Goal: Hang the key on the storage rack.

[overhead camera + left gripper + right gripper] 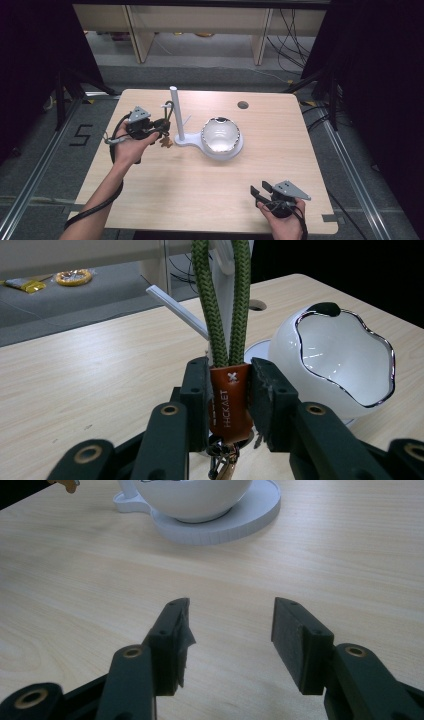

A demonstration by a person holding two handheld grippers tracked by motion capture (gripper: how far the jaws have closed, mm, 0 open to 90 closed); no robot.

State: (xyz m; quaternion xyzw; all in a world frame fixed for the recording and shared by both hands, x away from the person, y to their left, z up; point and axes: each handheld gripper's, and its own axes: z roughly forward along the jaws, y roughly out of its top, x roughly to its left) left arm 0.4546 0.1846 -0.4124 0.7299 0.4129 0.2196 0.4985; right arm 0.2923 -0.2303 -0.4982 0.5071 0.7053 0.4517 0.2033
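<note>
On the left half of the tabletop (165, 190), the left tongs (229, 395) are clamped on a brown leather tab (230, 402) that joins the two ends of an olive-green cord loop (222, 300). Both jaws press the tab's sides (printed lettering runs along its face, reading roughly "HICKAET"). A metal clip (225, 465) hangs below the tab, partly hidden between the jaws. The cord rises from the tab and runs out of the top of the left gripper view.

In the high view the left tongs (161, 131) sit just beside a white upright post (176, 112), and the clip end (165, 142) dangles close to the post's foot. The loop's upper end shows there as a small dark arc beside the post; whether it touches the post I cannot tell.

The post stands on a white base (187, 141) that widens into a round dish carrying a white bowl (220, 135) with a wavy chrome-edged rim. The bowl is tilted, its opening turned up and partly sideways.

Right tongs (230, 640) are near the tabletop's front right corner, well apart from the stand; jaws spread wide with bare wood between them. The person's right hand (282, 217) holds them, pointed toward the bowl.
</note>
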